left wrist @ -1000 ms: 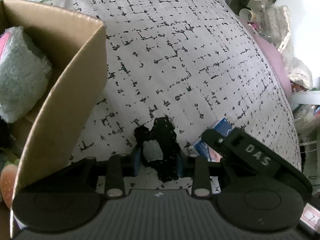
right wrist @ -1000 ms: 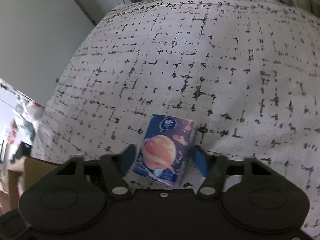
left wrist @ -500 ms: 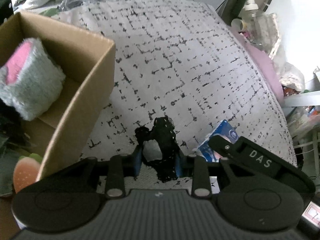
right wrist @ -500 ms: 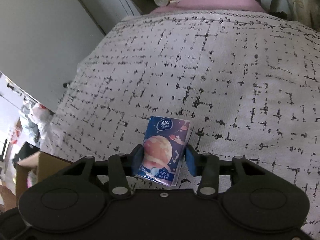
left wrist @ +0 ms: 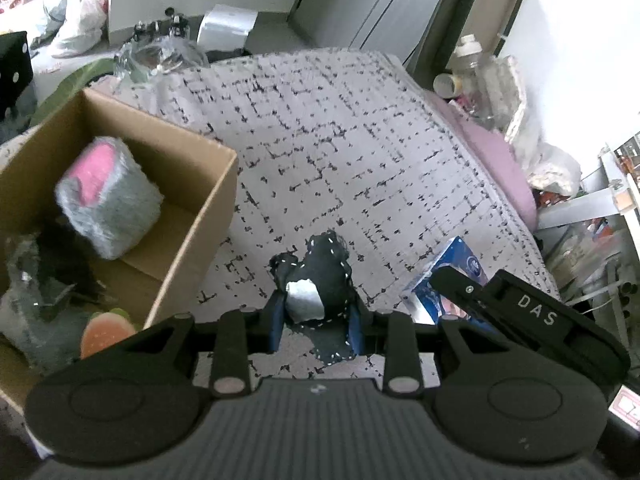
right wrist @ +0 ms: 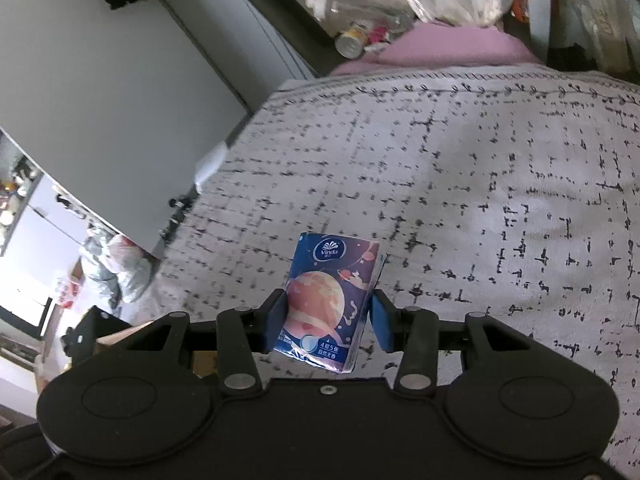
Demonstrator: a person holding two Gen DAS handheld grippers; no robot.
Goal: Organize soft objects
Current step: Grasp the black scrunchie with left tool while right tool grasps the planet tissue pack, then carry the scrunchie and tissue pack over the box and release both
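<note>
both claws are clamped: the left gripper [left wrist: 316,320] on a dark stitched cloth [left wrist: 326,276], the right gripper [right wrist: 326,322] on a tissue pack [right wrist: 330,300], seemingly lifted off the blanket [right wrist: 480,184]. carry each over the cardboard box [left wrist: 200,216] rim, release low.

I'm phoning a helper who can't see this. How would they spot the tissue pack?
Find the patterned bedspread. Just above it, the right tongs grip the tissue pack: dark blue with an orange planet, unlike the black fabric piece.
</note>
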